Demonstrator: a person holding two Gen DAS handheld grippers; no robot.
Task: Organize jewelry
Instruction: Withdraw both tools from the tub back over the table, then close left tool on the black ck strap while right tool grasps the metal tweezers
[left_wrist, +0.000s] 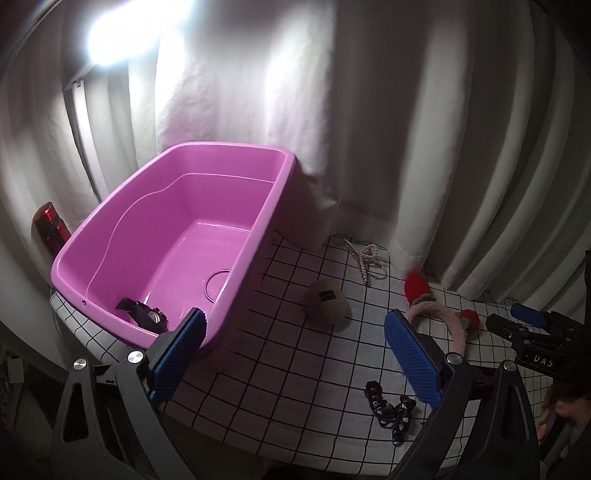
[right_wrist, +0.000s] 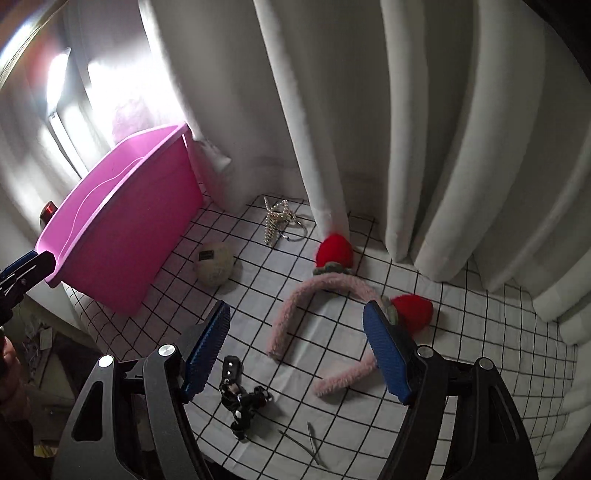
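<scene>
A pink tub (left_wrist: 110, 243) (right_wrist: 122, 236) stands on the checked cloth with a black watch (left_wrist: 146, 314) and a thin metal ring (left_wrist: 216, 286) inside. My left gripper (left_wrist: 295, 354) hangs open beside the tub's near corner, nothing between its blue pads. My right gripper (right_wrist: 295, 354) is open above the cloth; below it lie a black chain bracelet (right_wrist: 242, 398) (left_wrist: 389, 408) and a pink furry headband (right_wrist: 325, 317) (left_wrist: 439, 321) with red strawberries. A pearl necklace (right_wrist: 275, 219) (left_wrist: 364, 258) and a beige round pouch (right_wrist: 216, 267) (left_wrist: 327, 302) lie farther back.
White curtains (right_wrist: 406, 129) hang close behind the table and touch the cloth. A red bottle (left_wrist: 50, 232) stands behind the tub at the left. A grey hair clip (right_wrist: 314, 448) lies near the cloth's front edge. The table edge drops off at the left.
</scene>
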